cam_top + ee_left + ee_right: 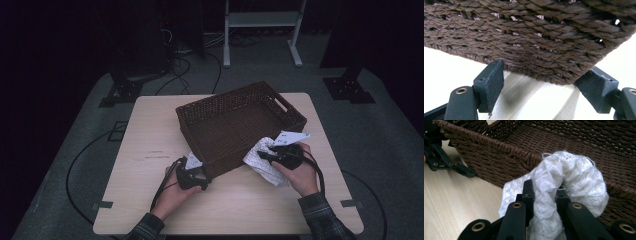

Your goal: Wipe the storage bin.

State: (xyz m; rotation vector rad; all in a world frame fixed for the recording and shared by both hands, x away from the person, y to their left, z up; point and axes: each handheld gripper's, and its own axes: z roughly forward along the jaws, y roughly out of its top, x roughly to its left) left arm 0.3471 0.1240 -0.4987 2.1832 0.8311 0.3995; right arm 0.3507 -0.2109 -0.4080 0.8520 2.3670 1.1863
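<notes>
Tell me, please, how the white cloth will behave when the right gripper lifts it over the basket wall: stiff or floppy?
Probably floppy: the white cloth bulges in a soft loop above the right gripper and droops beside it. It looks light, being thin and lacy. Its loose threads might snag on the woven basket rim.

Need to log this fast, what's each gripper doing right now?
Left gripper: open, jaws against the basket corner.
Right gripper: shut on the white cloth at the basket's rim.
</notes>
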